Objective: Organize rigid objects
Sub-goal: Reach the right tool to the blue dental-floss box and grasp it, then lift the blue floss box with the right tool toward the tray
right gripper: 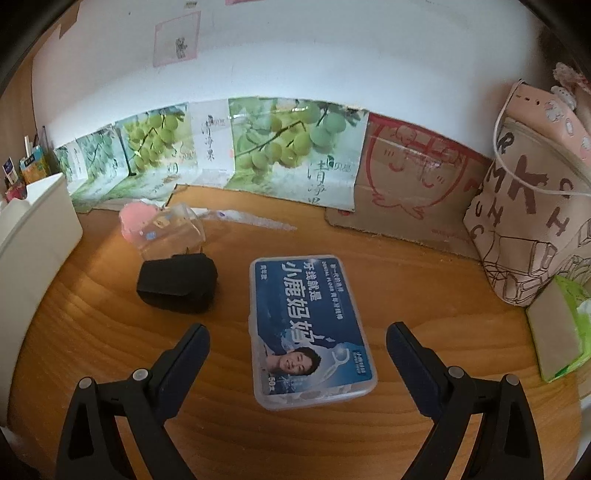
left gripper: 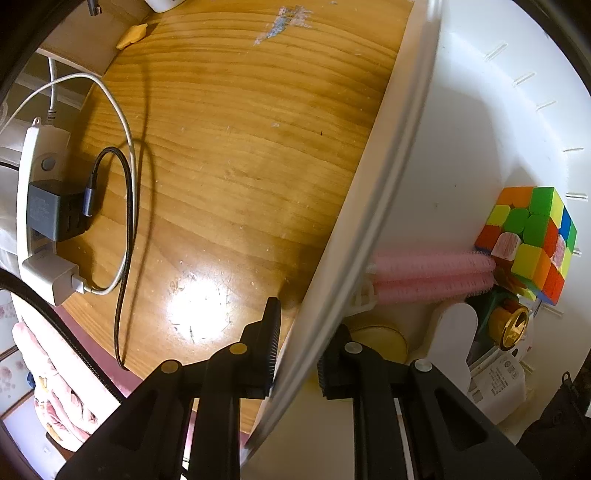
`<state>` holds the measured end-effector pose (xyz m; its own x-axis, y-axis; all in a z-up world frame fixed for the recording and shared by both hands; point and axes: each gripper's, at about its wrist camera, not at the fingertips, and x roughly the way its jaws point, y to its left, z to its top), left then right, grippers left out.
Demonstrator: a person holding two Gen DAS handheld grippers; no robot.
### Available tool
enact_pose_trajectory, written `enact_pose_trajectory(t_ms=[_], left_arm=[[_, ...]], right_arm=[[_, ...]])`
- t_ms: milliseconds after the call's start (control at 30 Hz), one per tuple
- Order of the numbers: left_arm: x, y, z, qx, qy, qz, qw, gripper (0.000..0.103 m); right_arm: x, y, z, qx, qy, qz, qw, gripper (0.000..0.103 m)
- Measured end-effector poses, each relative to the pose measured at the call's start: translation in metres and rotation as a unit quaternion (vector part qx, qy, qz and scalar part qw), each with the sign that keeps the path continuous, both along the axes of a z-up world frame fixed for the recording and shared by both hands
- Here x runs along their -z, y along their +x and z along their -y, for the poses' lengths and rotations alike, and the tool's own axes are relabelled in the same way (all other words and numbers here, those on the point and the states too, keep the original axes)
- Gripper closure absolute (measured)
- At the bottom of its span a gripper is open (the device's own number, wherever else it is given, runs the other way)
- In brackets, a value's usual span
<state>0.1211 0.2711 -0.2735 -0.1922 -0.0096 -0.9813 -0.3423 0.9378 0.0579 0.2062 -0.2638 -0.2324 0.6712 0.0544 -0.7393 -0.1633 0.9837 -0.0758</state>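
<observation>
A warm wooden tabletop (right gripper: 314,435) fills the scene, grain running in long bands, with a bright glare of overhead light pooled on it (left gripper: 201,310) and a scuffed, paint-flecked patch (left gripper: 288,20) farther off. Behind it stands a plain white wall (right gripper: 332,55), a pink-bordered paper (right gripper: 176,38) stuck on it. Along the wall's foot lean flattened cardboard panels: green grape prints (right gripper: 291,144) and a brown sheet with a red cartoon drawing (right gripper: 417,173). Pink floral fabric (left gripper: 48,387) shows past the table edge.
</observation>
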Motion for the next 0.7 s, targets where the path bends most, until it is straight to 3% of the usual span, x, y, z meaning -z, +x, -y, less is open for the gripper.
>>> enact_pose_trajectory(t_ms=[333,533,700], left_arm=[[0.002,0.004,0.004,0.001,0.004,-0.005,1.0000,0.086],[0.001,0.002,0.002,-0.006,-0.002,0.000,1.0000,0.086],[-0.002,0.000,-0.002,-0.005,-0.007,0.010,0.9999,0.086]], right_arm=[[0.012,0.012,-0.003,-0.001,0.011,-0.030,0.999,0.007],[0.013,0.015,0.003,0.012,0.029,-0.037,0.999,0.038],[0.011,0.010,0.001,0.022,0.033,-0.035,0.999,0.040]])
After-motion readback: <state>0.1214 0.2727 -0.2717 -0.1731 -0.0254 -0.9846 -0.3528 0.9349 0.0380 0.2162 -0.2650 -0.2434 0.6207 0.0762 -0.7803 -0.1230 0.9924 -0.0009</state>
